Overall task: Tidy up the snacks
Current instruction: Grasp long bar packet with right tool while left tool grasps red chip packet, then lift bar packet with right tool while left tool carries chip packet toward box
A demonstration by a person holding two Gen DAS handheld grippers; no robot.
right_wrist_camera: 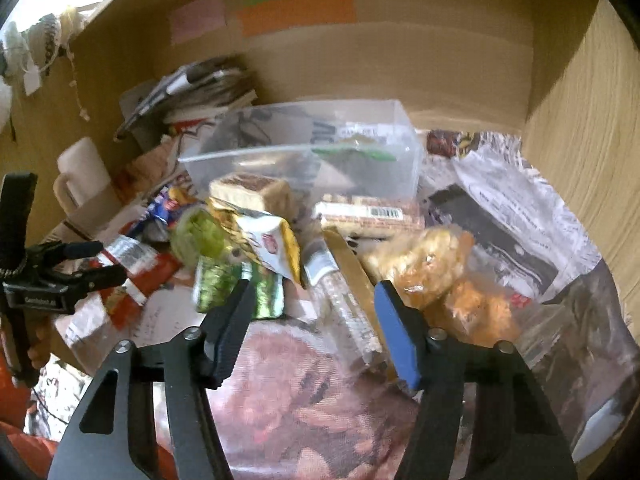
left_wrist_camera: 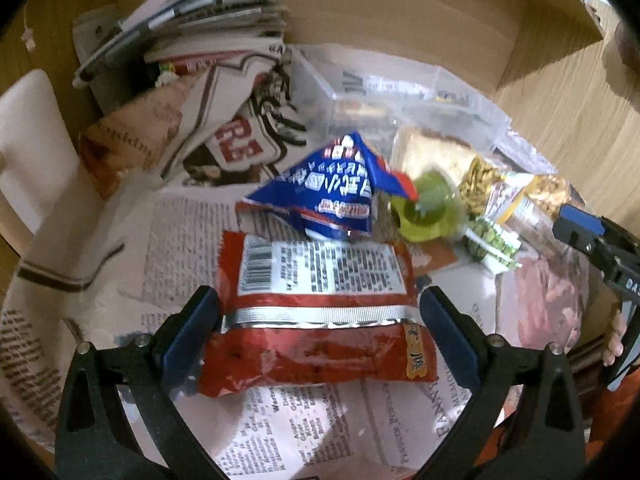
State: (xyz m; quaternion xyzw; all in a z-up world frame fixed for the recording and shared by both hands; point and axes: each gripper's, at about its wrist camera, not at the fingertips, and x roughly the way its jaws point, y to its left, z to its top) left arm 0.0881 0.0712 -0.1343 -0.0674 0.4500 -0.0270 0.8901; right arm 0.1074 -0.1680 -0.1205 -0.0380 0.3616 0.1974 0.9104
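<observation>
My left gripper (left_wrist_camera: 318,320) is open, its jaws on either side of a red snack packet (left_wrist_camera: 316,308) that lies flat on newspaper. A blue snack bag (left_wrist_camera: 332,188) and a green jelly cup (left_wrist_camera: 426,208) lie behind it. My right gripper (right_wrist_camera: 312,316) is open above a long clear-wrapped snack bar (right_wrist_camera: 344,312) and a bag of reddish-brown snacks (right_wrist_camera: 304,408). A bag of orange fried snacks (right_wrist_camera: 444,276) sits to its right, a green pea packet (right_wrist_camera: 236,284) to its left. A clear plastic box (right_wrist_camera: 320,148) stands behind the pile. The left gripper also shows in the right wrist view (right_wrist_camera: 100,264).
Newspaper (left_wrist_camera: 168,248) lines the wooden shelf. A stack of papers with pens (left_wrist_camera: 192,12) lies at the back left, next to a white mug (right_wrist_camera: 80,176). Wooden walls (right_wrist_camera: 584,128) close the back and right. The right gripper's fingers (left_wrist_camera: 580,232) show at the left wrist view's right edge.
</observation>
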